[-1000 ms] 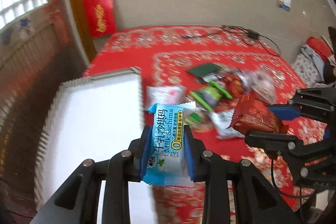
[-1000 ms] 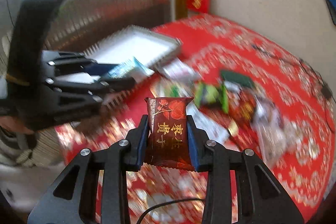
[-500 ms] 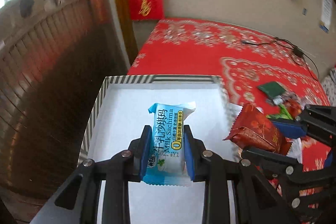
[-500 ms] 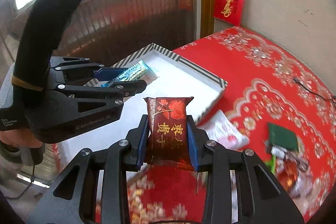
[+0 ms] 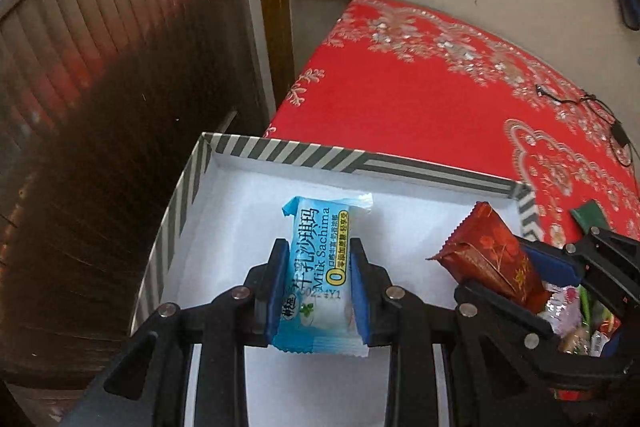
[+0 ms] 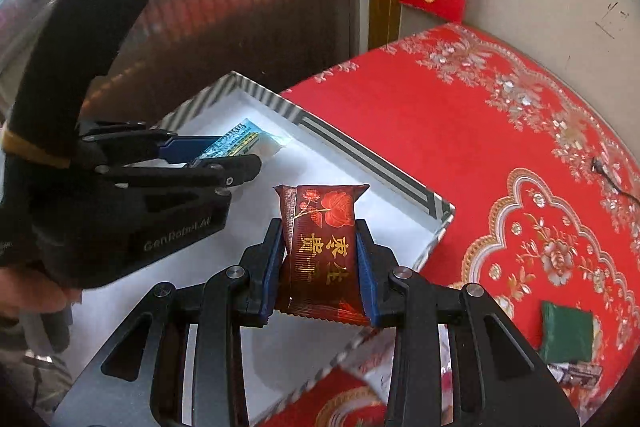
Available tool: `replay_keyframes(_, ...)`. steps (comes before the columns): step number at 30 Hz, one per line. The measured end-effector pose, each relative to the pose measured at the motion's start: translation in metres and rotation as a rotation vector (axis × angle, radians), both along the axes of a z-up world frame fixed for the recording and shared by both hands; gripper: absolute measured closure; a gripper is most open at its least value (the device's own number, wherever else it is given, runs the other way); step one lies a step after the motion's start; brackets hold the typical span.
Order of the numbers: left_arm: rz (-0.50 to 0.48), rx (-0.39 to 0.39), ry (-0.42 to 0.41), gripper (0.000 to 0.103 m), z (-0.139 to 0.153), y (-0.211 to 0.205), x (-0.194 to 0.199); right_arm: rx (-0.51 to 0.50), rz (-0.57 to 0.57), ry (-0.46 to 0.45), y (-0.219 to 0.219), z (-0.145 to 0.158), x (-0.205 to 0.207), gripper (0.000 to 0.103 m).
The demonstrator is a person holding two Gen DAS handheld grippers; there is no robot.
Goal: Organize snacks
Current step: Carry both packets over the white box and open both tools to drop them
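the left gripper (image 5: pixel 316 279) is closed on a light blue milk sachima packet (image 5: pixel 318 267), its blue pads pressing the two long sides at mid-length, and it holds the packet above the white floor of the striped-rim box (image 5: pixel 360 163). the right gripper (image 6: pixel 320 259) is clamped the same way on a dark red jujube snack packet (image 6: pixel 320 247), which hangs over the box's right part, near its corner. both packets look light and puffy, a crinkly film wrapper around a soft cake, so they probably dent under a hard squeeze and may slide on the glossy film. the mid-body side hold seems the safest place to take them; the crimped end seams are thin and floppy. more snacks, a green packet (image 6: pixel 566 335) among them, lie to the right on the red tablecloth (image 6: pixel 460 131), well apart from the box.
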State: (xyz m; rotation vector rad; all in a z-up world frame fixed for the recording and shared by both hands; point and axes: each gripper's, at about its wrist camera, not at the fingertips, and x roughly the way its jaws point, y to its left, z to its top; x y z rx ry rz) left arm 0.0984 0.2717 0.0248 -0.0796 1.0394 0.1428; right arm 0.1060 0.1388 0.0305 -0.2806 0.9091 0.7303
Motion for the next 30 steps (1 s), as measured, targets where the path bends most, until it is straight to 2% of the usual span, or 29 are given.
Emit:
replay_keyframes(3, 0.008, 0.012, 0.011, 0.071, -0.005, 0.001, 0.001, -0.028, 0.006, -0.007, 0.004, -0.007, 0.002, 0.07)
replay_keyframes(5, 0.017, 0.014, 0.02, 0.064, -0.007, 0.002, 0.001, -0.025, -0.006, 0.002, 0.001, -0.011, 0.005, 0.07)
replay_keyframes(6, 0.026, 0.022, 0.016, 0.057, -0.006, 0.004, 0.002, -0.011, -0.009, 0.01, 0.0, -0.012, 0.006, 0.07)
replay_keyframes(7, 0.032, 0.027, 0.015, 0.037, -0.006, 0.004, 0.003, 0.008, -0.011, 0.008, -0.001, -0.011, 0.006, 0.07)
replay_keyframes(8, 0.034, 0.024, 0.012, 0.021, -0.006, 0.005, 0.002, 0.019, -0.01, 0.023, -0.002, -0.011, 0.006, 0.066)
replay_keyframes(9, 0.034, 0.018, 0.008, 0.017, -0.006, 0.005, 0.001, 0.018, -0.008, 0.037, -0.001, -0.011, 0.006, 0.063)
replay_keyframes(11, 0.042, 0.013, 0.004, 0.016, -0.005, 0.006, -0.002, 0.011, -0.005, 0.037, 0.001, -0.009, 0.003, 0.059)
replay_keyframes(14, 0.058, 0.002, -0.002, 0.013, 0.0, 0.009, -0.007, 0.017, -0.007, 0.014, -0.001, -0.004, -0.004, 0.058)
replay_keyframes(17, 0.065, 0.027, -0.031, 0.013, 0.01, 0.007, -0.017, 0.042, -0.013, 0.004, -0.009, 0.005, -0.013, 0.058)
replay_keyframes(20, 0.055, 0.053, -0.065, 0.013, 0.021, 0.0, -0.029, 0.083, -0.022, -0.003, -0.024, 0.019, -0.024, 0.058)
replay_keyframes(25, 0.019, 0.021, -0.113, 0.012, 0.036, -0.021, -0.049, 0.187, -0.064, -0.003, -0.064, 0.042, -0.045, 0.058)
replay_keyframes(30, -0.039, 0.033, -0.156, 0.01, 0.048, -0.052, -0.066, 0.199, -0.102, -0.031, -0.102, 0.055, -0.073, 0.058)
